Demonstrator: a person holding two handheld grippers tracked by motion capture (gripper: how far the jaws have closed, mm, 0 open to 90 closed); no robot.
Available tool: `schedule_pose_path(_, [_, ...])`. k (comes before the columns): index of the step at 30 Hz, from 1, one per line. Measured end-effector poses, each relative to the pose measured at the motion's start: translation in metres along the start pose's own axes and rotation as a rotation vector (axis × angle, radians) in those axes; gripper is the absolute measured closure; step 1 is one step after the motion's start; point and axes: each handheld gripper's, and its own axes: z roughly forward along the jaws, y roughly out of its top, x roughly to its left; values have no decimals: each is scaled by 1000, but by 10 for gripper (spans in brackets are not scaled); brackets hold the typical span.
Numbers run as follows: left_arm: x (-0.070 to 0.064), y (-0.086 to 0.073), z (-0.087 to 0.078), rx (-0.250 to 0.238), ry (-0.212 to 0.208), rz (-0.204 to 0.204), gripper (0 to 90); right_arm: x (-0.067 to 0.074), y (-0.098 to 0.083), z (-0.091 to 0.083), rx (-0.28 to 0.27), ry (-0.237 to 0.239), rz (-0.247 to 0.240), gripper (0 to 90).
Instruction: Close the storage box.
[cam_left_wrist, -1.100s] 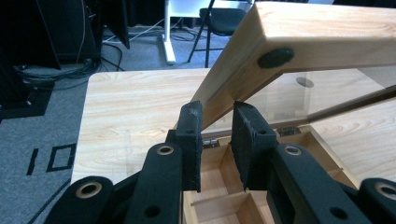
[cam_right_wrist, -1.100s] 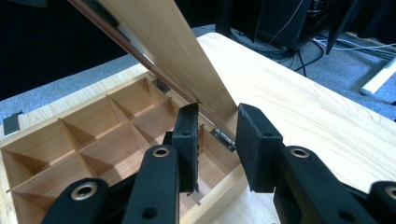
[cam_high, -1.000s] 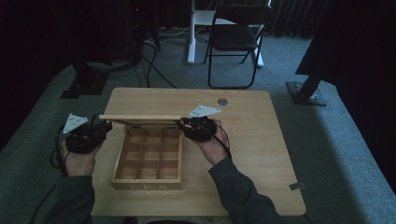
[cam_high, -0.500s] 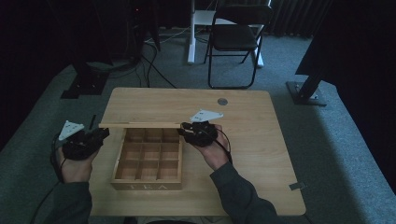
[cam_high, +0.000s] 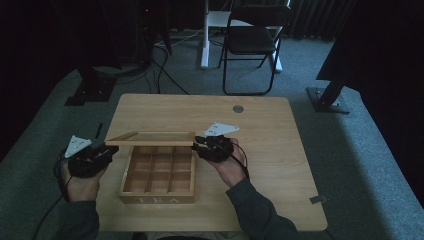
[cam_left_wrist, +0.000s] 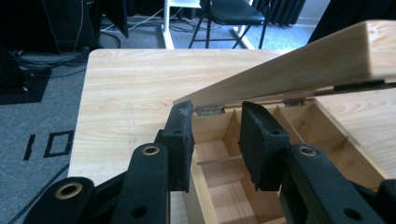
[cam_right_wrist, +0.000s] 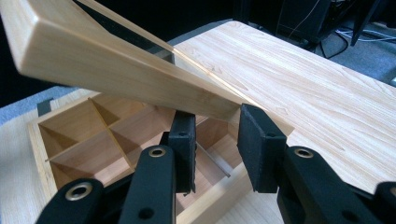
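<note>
A wooden tea box (cam_high: 157, 175) with several empty compartments stands on the table (cam_high: 260, 130). Its hinged lid (cam_high: 150, 138) is raised partway. My right gripper (cam_high: 199, 146) is shut on the lid's right front corner (cam_right_wrist: 205, 100) and holds it up. My left gripper (cam_high: 109, 154) sits off the box's left side, apart from the lid (cam_left_wrist: 289, 70). Its jaws have just been opening and stand open, with nothing pressed between the pads (cam_left_wrist: 180, 135). Through them the left gripper view looks at the box's left wall and compartments (cam_left_wrist: 322, 126).
A round grey cap (cam_high: 238, 108) sits in the tabletop's far side. A folding chair (cam_high: 250, 42) and dark stands (cam_high: 330, 95) are on the carpet beyond the table. A small grey tab (cam_high: 318, 199) lies at the table's right front corner.
My left gripper has let go of the lid's left end, opened, and moved left and down off the box. The lid has sunk a little, still held by the right gripper.
</note>
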Motion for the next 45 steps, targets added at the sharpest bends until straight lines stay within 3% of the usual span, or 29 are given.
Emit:
schedule_pose_path(5, [-3,-7,0,-4,4,22,622,4,-4,0,7,-5,-12,669])
schedule_pose_path(16, [1,-16,-3,-1,8,4,625,9,-13,0,7,-10,-17,673])
schedule_pose_path(23, [-1,-20,-3,11,0,15,622,11,-20,0,7,-5,-12,674])
schedule_pose_path(45, [7,-42,-6,30,8,-25,587,18,-41,4,19,4,-4,678])
